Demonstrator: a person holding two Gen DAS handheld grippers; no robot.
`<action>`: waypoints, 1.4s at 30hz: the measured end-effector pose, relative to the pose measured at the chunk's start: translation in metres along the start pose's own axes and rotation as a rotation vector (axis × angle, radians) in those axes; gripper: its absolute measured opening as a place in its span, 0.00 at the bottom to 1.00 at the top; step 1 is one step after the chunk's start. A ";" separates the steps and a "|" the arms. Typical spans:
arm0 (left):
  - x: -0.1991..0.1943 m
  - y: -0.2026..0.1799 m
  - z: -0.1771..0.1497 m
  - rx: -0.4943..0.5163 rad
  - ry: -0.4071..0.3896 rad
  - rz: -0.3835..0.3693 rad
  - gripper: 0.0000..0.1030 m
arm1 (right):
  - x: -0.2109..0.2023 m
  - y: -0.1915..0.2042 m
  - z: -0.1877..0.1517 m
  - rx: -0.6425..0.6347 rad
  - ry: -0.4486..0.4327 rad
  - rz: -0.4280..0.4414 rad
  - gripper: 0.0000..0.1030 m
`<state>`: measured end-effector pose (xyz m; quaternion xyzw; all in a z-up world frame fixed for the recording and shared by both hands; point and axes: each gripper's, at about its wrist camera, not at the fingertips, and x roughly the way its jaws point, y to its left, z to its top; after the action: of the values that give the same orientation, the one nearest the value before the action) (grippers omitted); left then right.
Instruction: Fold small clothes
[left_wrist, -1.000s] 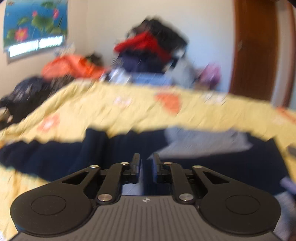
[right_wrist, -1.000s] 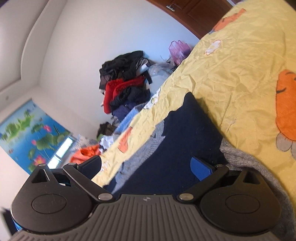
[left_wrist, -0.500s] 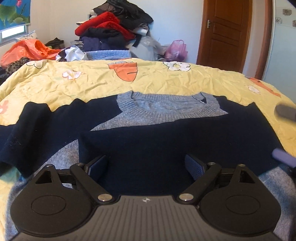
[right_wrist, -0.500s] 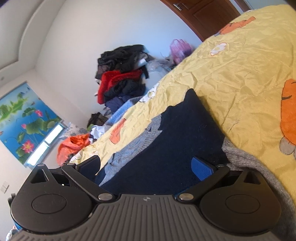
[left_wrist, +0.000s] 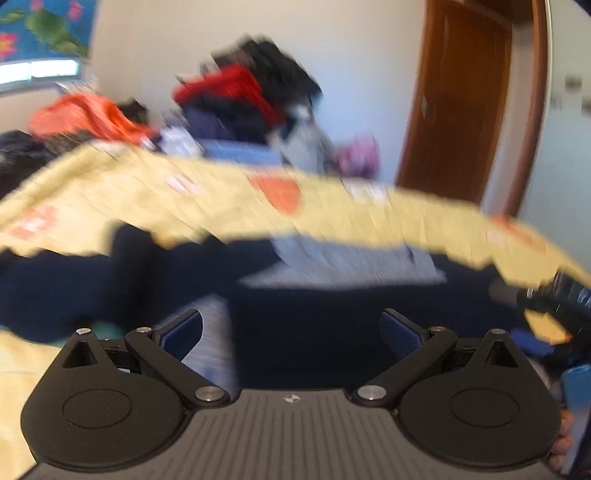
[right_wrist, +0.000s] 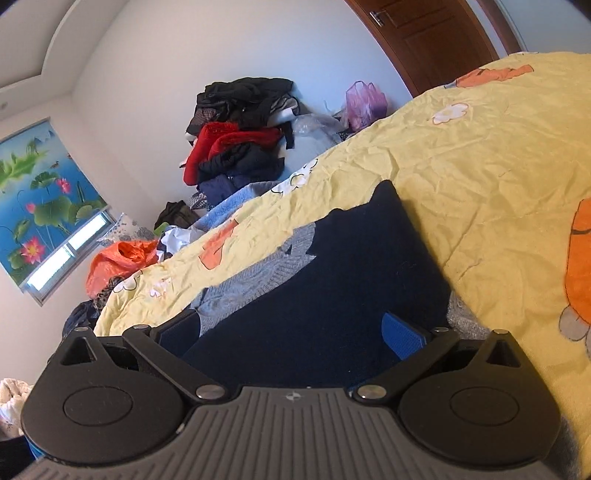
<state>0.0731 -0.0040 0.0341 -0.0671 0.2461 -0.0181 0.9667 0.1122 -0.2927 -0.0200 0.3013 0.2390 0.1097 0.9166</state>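
Your left claw (left_wrist: 291, 328) hangs released, fingers spread over the navy sweater (left_wrist: 332, 314), and your right claw (right_wrist: 291, 328) is likewise released above its edge. That sweater lies flat across the near side of the yellow bed (right_wrist: 480, 177), grey collar away from you, ready for folding.

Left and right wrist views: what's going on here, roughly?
A person with a two-finger tool in each hand is folding a navy and grey sweater laid on a yellow bedsheet. Both the left tool and right tool are open over the sweater, gripping nothing. The left view is motion-blurred. A clothes pile sits behind the bed.
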 end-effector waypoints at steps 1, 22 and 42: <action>-0.010 0.017 0.003 -0.022 -0.026 0.022 1.00 | -0.001 -0.001 -0.001 0.005 -0.004 0.002 1.00; -0.024 0.341 0.004 -0.896 -0.126 0.438 0.85 | 0.001 0.002 0.000 -0.006 -0.025 0.000 1.00; 0.013 -0.020 0.035 0.439 -0.232 0.285 0.05 | -0.001 0.001 0.001 0.009 -0.028 0.015 1.00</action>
<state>0.1008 -0.0206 0.0615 0.1777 0.1309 0.0730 0.9726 0.1112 -0.2924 -0.0184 0.3089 0.2243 0.1111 0.9176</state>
